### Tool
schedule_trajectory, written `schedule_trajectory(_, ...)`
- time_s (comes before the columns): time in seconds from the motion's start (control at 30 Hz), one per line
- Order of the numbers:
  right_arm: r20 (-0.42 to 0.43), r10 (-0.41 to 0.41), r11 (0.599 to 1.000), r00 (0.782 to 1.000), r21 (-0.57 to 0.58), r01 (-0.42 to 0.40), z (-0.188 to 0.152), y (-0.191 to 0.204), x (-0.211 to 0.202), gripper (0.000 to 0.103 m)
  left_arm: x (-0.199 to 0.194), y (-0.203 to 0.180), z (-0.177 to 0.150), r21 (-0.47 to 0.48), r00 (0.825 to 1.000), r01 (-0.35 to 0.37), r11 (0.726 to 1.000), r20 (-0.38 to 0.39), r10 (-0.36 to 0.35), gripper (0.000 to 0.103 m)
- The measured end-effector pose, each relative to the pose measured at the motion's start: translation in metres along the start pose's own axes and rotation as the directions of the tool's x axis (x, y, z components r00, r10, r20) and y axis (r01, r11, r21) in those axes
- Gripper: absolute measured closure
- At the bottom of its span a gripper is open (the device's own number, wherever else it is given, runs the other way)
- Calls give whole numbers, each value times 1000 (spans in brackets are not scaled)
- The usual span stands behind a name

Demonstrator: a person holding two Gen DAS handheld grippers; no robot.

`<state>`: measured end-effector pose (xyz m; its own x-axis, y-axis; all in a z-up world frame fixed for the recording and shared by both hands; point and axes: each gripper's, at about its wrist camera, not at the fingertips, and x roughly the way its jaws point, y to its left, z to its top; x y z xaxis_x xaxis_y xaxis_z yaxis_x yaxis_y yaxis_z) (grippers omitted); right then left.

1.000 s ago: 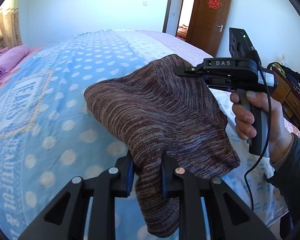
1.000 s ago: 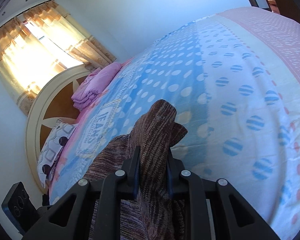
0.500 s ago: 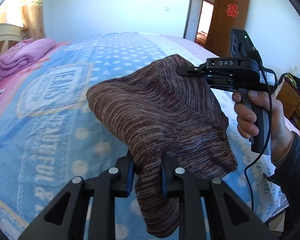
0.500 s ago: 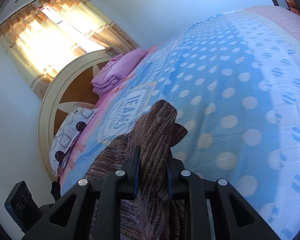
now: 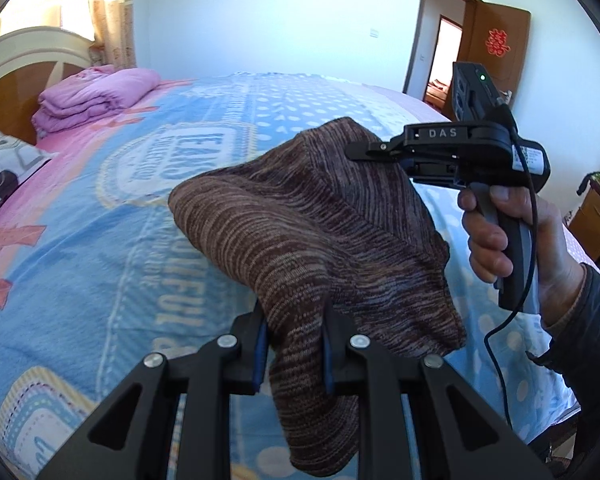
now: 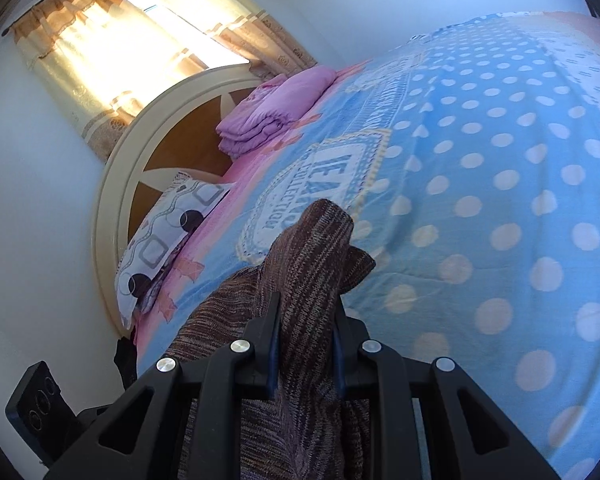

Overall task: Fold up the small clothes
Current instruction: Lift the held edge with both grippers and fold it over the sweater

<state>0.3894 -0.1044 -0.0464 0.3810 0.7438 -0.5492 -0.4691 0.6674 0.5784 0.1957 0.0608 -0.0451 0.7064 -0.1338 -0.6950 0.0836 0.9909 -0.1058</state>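
A brown striped knit garment [image 5: 312, 236] hangs in the air above the bed, held between both grippers. My left gripper [image 5: 294, 344] is shut on its near lower edge, and cloth droops below the fingers. My right gripper [image 5: 360, 152], held in a hand at the right of the left wrist view, is shut on the garment's far upper corner. In the right wrist view the right gripper [image 6: 306, 344] pinches a bunched fold of the same garment [image 6: 316, 248], which sticks up past the fingertips.
The bed [image 5: 100, 240] has a blue polka-dot cover with lettering. A folded pink quilt [image 5: 96, 96] and a patterned pillow [image 6: 168, 224] lie by the headboard [image 6: 140, 152]. An open wooden door [image 5: 496, 48] and a wooden cabinet [image 5: 596, 220] stand at the right.
Both grippers have swung with the garment toward the head of the bed; the headboard, quilt and pillow have come into view. The grips have not changed.
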Motion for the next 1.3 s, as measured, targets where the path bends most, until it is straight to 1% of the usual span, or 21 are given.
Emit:
schedule_trajectory(0.23,-38,22,999,999,-28,-23,-4,29,31,82,-12,23,-12,-36,999,-35,999,7,35,81)
schedule_trajectory(0.53,-91,44,997,995,-55,-49,-9,52,68,82,-21,44,-27,-74,997,-73,995,1,74,81)
schedule_trajectory(0.77,-134,34,997,990,-68,-44,-13,60,95,82,-16,61,-43,-90,996,-92,992,-27,90,81)
schedule_trajectory(0.93,-159,20,997,987,-72,-32,-18,60,110,82,-14,66,-52,-90,995,-92,992,-41,88,81)
schedule_trajectory(1.1,-171,21,998,985,-62,-32,-19,58,117,82,-15,69,-60,-96,995,-88,992,-46,84,81)
schedule_trajectory(1.23,-183,32,996,983,-76,-46,-19,65,120,82,-17,73,-66,-98,996,-84,992,-48,80,81)
schedule_trajectory(1.3,-186,25,995,982,-92,-42,-20,68,122,82,-16,73,-69,-100,995,-86,991,-54,81,81)
